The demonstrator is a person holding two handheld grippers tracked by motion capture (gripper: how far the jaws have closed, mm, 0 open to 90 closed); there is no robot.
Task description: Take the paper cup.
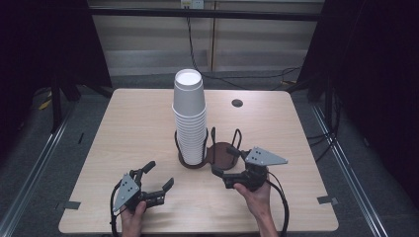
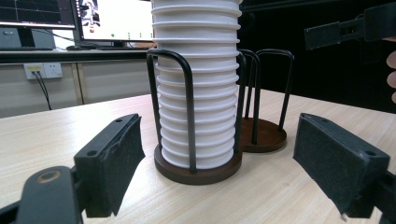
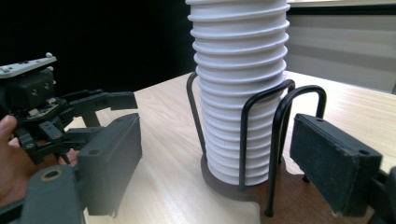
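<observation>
A tall stack of white paper cups [image 1: 189,116] stands in one side of a black wire double holder [image 1: 184,162] at mid-table. The holder's other brown round base [image 1: 221,153] is bare. My left gripper [image 1: 159,175] is open on the table, front-left of the stack, with nothing between its jaws. In the left gripper view the left gripper [image 2: 224,163] faces the cups [image 2: 196,93] from a short distance. My right gripper [image 1: 225,161] is open beside the bare base. In the right gripper view the right gripper [image 3: 224,158] frames the cups [image 3: 238,93] and wire loops [image 3: 280,116].
A light wooden table [image 1: 133,123] has a round cable hole [image 1: 237,103] at the back right. Dark curtains flank both sides. Monitors [image 2: 112,21] sit on a bench beyond the table. The left gripper [image 3: 70,116] appears at the left of the right gripper view.
</observation>
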